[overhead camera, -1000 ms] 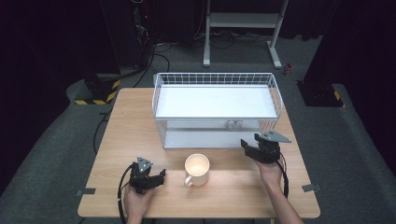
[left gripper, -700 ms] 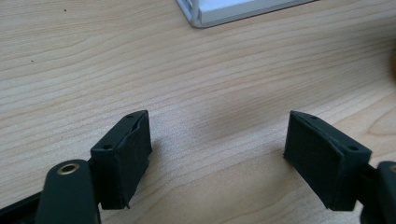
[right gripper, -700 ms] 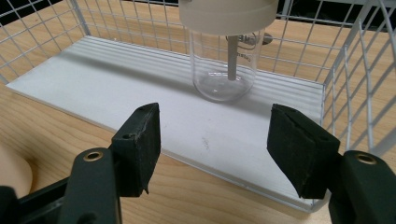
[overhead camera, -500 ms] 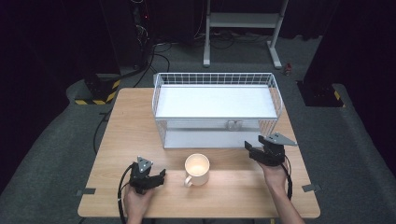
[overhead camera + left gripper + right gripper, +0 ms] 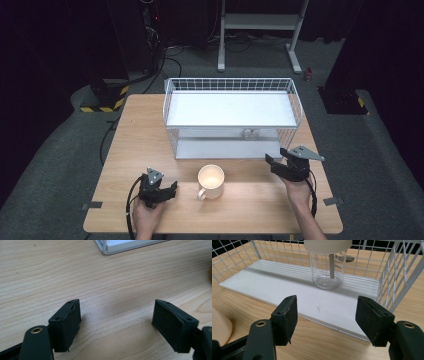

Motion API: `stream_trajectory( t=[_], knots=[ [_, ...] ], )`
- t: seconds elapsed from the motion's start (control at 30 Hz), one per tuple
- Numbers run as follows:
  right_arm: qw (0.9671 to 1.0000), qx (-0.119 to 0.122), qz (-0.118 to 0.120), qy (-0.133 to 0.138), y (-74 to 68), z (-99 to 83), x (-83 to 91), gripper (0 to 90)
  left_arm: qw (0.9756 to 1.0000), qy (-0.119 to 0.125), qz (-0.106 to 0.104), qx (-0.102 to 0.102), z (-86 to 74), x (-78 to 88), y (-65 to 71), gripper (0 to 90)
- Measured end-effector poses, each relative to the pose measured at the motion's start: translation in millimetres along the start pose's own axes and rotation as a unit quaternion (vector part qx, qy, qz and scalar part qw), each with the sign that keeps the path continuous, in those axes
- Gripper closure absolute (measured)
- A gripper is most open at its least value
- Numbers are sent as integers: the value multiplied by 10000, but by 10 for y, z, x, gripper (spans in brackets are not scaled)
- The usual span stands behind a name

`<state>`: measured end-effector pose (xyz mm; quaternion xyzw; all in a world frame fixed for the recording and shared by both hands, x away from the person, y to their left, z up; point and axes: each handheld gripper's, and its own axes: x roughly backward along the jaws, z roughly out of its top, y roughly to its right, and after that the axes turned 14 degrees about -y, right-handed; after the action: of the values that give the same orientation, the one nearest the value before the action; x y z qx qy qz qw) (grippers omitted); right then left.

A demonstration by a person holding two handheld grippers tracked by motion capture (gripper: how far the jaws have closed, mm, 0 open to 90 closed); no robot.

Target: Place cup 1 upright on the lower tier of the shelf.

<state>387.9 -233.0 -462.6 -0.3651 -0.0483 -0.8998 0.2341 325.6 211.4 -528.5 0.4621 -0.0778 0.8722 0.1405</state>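
High view showed a wooden table [image 5: 125,150] with a white wire rack [image 5: 232,117] at its far side and a cream mug [image 5: 211,181] in front of it. The left gripper [image 5: 172,188] lay left of the mug, jaws spread over bare wood. The right gripper [image 5: 270,162], jaws also spread and empty, faced the rack's lower shelf, where a clear glass jar [image 5: 327,270] stood.

Grey carpet [image 5: 55,165] under wooden table [image 5: 130,150], dark room beyond
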Motion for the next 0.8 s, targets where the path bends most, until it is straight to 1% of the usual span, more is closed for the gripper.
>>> stream_trajectory(
  t=[0.4,0.43,0.8],
  knots=[
    [10000,-13,29,42,61,-109,70,338,10000,-1,-7,13,-1,-1,2,229],
    [10000,-44,30,45,64,-125,76,338,10000,-1,-6,13,0,-1,2,229],
    [9999,-105,26,108,126,-239,138,332,10000,-1,-6,13,0,-1,2,229]
  ],
)
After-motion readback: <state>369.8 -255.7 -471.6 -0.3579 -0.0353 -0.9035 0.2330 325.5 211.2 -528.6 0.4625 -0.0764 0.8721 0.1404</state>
